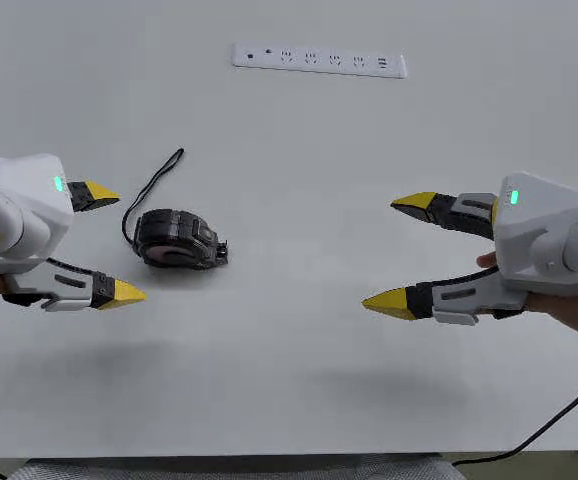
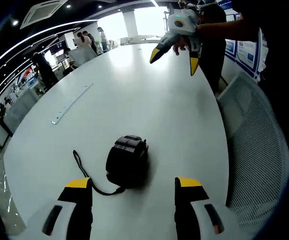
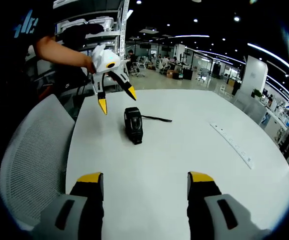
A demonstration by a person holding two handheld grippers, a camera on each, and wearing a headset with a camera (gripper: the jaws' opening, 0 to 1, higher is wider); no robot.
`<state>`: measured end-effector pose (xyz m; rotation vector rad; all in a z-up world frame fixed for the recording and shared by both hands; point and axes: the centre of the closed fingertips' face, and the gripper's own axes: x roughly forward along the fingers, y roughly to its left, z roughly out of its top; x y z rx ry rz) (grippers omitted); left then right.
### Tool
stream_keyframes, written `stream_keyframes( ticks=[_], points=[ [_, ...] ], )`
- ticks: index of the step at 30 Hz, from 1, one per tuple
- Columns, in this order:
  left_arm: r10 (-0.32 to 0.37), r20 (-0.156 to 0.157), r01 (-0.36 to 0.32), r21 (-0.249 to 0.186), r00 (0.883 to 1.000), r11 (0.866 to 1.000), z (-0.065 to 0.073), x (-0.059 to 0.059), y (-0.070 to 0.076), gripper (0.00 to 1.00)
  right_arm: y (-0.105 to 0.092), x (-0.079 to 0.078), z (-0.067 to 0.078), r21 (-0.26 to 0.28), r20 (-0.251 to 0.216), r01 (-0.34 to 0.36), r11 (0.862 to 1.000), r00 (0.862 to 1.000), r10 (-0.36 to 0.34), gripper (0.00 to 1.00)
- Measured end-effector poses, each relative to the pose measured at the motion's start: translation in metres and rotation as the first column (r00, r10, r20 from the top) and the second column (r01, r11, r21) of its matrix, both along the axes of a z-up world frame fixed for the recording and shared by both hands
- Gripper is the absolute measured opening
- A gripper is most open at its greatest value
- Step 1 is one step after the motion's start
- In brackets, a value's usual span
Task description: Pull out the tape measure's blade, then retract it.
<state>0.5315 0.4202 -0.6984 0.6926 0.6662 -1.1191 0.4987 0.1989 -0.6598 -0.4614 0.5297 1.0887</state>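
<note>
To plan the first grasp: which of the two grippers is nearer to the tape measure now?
The left gripper: the tape measure lies just ahead of its open jaws, while the right gripper is far across the table.

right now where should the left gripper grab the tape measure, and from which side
Probably clamp the tape measure case across its flat sides with the left gripper, coming from the strap end: its open jaws line up there, leaving the blade end facing the right gripper.

Tape measure (image 1: 176,238) blade seemingly hidden inside.
</note>
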Motion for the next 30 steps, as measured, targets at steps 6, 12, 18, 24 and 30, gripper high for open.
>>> stream_keyframes(
  ticks=[6, 12, 18, 24, 30],
  points=[
    [-0.029, -0.019, 0.03, 0.021, 0.999, 0.999, -0.011, 0.007, -0.003, 0.61, 0.013, 0.008, -0.007, -0.017, -0.003, -0.062, 0.998, 0.998, 0.062, 0.66],
    [-0.04, -0.036, 0.042, 0.051, 0.999, 0.998, -0.022, 0.013, -0.004, 0.57, 0.026, 0.016, -0.013, -0.011, -0.004, -0.091, 0.996, 0.996, 0.091, 0.62],
    [-0.053, -0.049, 0.057, 0.074, 0.997, 0.996, -0.029, 0.019, -0.005, 0.51, 0.04, 0.021, -0.023, -0.014, -0.012, -0.141, 0.99, 0.99, 0.14, 0.56],
    [-0.072, -0.06, 0.077, 0.082, 0.996, 0.994, -0.034, 0.022, -0.012, 0.46, 0.052, 0.03, -0.033, -0.025, -0.011, -0.178, 0.984, 0.984, 0.178, 0.5],
    [-0.107, -0.074, 0.115, 0.108, 0.991, 0.987, -0.042, 0.022, -0.018, 0.4, 0.067, 0.034, -0.044, -0.029, -0.03, -0.211, 0.977, 0.977, 0.21, 0.48]
  ],
)
